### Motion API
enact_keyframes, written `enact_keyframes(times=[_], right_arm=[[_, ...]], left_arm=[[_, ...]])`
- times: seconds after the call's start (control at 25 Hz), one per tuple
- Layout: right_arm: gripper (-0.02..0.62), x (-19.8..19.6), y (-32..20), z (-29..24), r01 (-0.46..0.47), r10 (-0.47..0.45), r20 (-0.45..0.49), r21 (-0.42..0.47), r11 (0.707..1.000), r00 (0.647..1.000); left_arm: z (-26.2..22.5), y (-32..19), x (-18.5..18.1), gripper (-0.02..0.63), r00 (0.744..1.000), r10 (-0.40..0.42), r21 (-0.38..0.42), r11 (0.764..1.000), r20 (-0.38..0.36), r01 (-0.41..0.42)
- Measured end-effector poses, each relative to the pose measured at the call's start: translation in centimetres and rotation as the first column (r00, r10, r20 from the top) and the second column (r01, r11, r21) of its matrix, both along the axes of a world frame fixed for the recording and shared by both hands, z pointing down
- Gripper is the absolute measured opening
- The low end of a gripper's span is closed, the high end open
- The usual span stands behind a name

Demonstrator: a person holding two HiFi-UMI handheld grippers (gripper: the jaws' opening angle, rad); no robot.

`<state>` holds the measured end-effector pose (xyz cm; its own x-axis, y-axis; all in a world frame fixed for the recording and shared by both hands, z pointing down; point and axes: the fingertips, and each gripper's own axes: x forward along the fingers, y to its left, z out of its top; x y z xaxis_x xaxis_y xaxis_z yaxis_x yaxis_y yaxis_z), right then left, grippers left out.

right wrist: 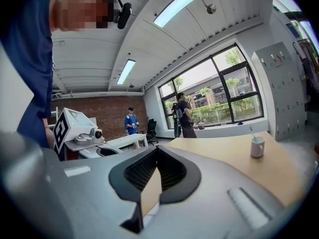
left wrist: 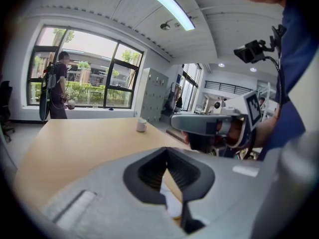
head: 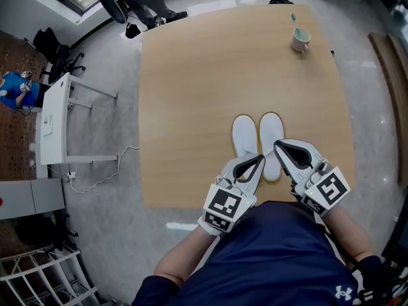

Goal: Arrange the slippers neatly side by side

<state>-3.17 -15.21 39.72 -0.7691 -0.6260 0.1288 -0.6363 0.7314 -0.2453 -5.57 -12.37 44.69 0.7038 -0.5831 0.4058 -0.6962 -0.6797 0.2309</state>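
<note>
In the head view, the two white slippers (head: 245,136) lie side by side, just touching, near my edge of the wooden table (head: 191,94); my left gripper (head: 257,159) and right gripper (head: 279,146) hang over their near ends; a cup (head: 299,40) stands at the far right corner. In the left gripper view my jaws are pressed together with nothing between them; a bit of white slipper shows below. In the right gripper view the jaws are likewise closed and empty, with bare tabletop behind them.
</note>
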Motion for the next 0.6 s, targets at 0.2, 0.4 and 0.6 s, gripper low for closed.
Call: enact_keyframes(times=[0.2,0.4,0.6], right_arm=[[0.011,0.12,-0.1,0.15,0.004,-0.004,-0.011,0.016,1.0,1.0],[0.011,0.34,-0.16,0.35,0.0,0.001,-0.016,0.009,1.0,1.0],[0.011,0.65,-0.18,0.5,0.0,0.0,-0.015,0.012,1.0,1.0]], left_arm=[[0.25,0.05,-0.3,0.005,1.0,-0.007,-0.006,1.0,0.01,0.007],[0.68,0.27,0.08,0.005,1.0,0.0,-0.018,1.0,0.014,0.0],[0.82,0.29,0.65,0.005,1.0,0.013,-0.018,1.0,0.014,-0.013]])
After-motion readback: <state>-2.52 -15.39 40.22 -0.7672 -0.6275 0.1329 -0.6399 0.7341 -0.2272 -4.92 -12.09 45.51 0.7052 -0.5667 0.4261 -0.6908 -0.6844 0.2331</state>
